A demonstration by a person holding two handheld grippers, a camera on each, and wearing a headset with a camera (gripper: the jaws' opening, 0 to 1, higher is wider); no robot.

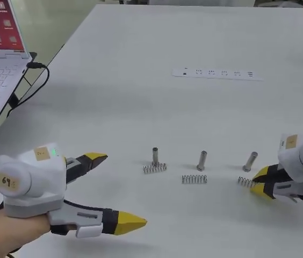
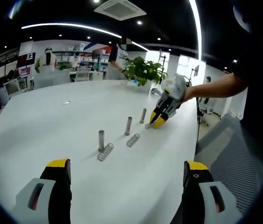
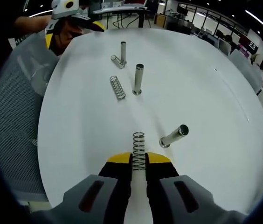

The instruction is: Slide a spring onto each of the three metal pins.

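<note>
Tongs R (image 3: pixel 139 161) pinch spring (image 3: pixel 139 142) on table (image 3: pixel 201 79); tongs L (image 2: pixel 127 164) wide, empty.

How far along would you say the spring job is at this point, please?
Nothing is finished: the left pin, middle pin and right pin are all bare. In hand: the right claw is shut on the right spring beside its pin. Left: threading that one, then the middle spring and left spring, both lying loose. The left claw is open, empty.

Yellow sticker (image 1: pixel 6 183) on left gripper (image 1: pixel 122 188) reads, perhaps, 69.
</note>
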